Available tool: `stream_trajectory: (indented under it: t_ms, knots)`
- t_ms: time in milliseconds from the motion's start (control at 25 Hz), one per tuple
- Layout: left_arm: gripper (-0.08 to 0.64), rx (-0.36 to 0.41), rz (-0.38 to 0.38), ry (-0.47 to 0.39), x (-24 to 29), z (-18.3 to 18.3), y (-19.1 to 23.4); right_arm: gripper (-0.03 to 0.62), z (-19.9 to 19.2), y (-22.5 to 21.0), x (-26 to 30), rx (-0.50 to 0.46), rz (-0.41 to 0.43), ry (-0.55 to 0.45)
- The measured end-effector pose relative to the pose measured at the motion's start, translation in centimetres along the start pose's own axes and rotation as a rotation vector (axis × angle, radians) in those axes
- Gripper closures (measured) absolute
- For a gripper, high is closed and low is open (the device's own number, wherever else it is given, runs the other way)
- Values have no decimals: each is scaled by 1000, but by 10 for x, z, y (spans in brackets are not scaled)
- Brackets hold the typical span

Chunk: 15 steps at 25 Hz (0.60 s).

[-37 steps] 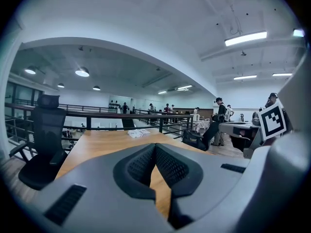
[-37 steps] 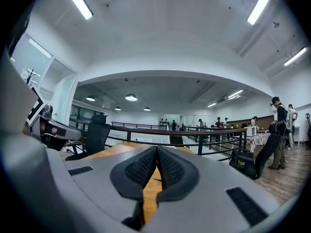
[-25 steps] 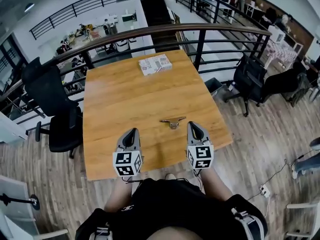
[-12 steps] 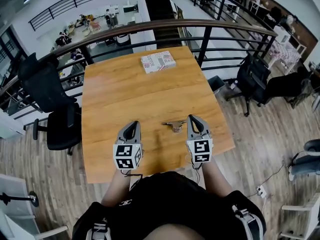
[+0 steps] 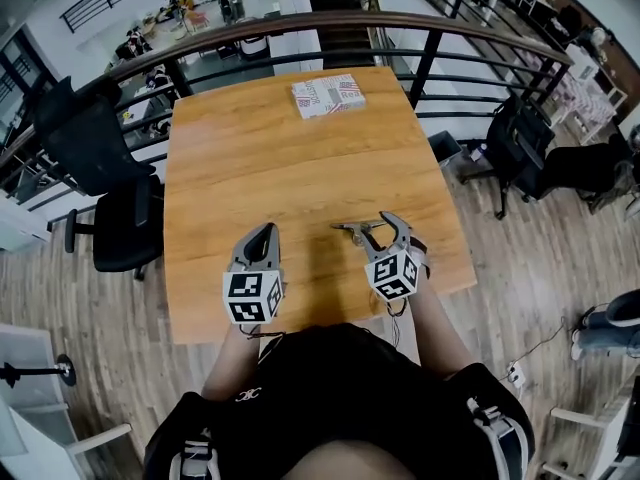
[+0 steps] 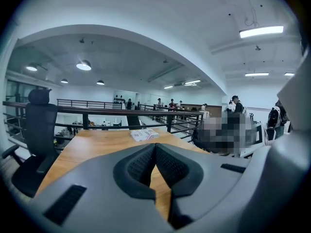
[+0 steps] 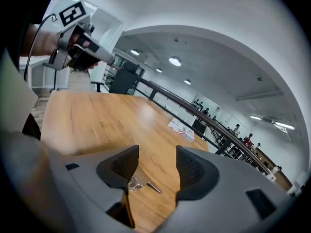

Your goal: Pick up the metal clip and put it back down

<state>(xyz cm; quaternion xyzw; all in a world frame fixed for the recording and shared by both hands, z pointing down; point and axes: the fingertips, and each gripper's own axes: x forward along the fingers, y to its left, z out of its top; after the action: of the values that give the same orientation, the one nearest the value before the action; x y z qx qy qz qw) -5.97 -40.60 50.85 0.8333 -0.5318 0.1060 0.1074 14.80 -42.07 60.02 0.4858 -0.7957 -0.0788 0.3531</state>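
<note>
**Wooden table (image 5: 240, 158): metal clip (image 5: 352, 230) loose at right gripper (image 5: 393, 229)**

Jaws opening, spread, pinching nothing. Clip lies flat just beyond the tips, slightly left, long axis running left to right. Left gripper (image 5: 262, 236), jaws pressed together and empty, sits apart to the left. Pickup judged to fall to the right.

head: steeply down on table (image 5: 250, 158) | gripper views: low across same table
</note>
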Motion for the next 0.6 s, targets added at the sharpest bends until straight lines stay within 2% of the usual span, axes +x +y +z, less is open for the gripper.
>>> stream_trajectory:
  t_ms: [200,480,600]
  knots:
    - [546,-21,56,19,-11,-12,20,334,-25,29,23,-38,80,52]
    - [546,-34,112,39,-24,-23,35,344,-66,49,52,-146,122,162]
    - [546,-37,127,49,-30,-27,36,350,-79,57,58,-148,163,200]
